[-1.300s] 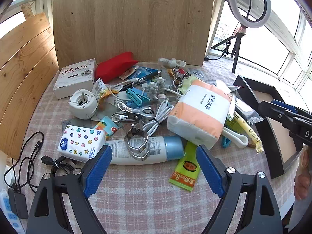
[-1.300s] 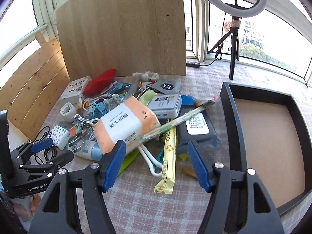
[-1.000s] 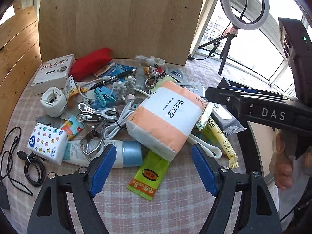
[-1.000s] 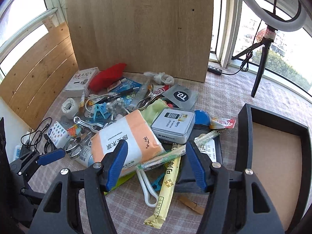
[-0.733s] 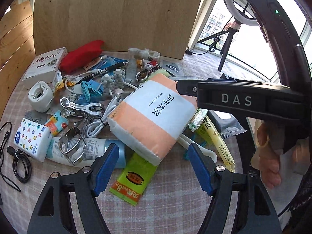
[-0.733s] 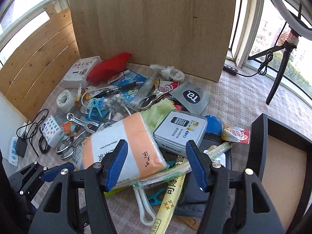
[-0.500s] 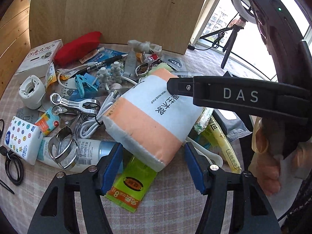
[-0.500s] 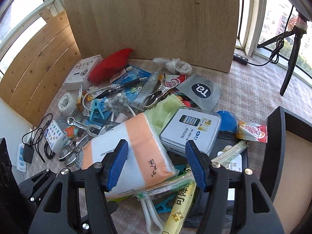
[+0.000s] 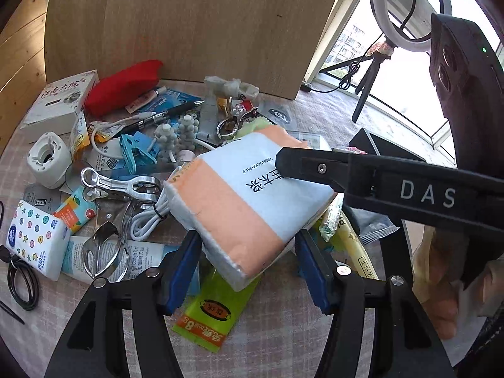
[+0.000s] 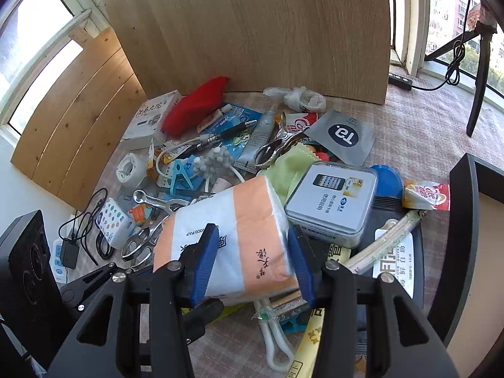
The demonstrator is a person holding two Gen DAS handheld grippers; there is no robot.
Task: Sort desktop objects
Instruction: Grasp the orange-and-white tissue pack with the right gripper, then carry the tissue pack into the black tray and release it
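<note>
Tissue pack [image 10: 233, 239] squeezed by right tool [image 10: 252, 258] & left tool [image 9: 249, 267]; soft pack could slip, knocking stuff nearby.

**Tissue pack clamped from two sides**

The soft plastic-wrapped tissue pack with orange and white bands [image 9: 252, 201] [image 10: 239, 236] lies tilted on the heap of clutter, its printed white band (black characters and small "VIRGIN WOOD PULP" lettering) facing up. In the left wrist view its near corner sits between the left gripper [image 9: 249, 264] pads, which flank it closely; whether they press cannot be told. In the right wrist view its end sits squeezed between the right gripper [image 10: 252, 258] blue pads, the wrap bulging slightly there.
</note>
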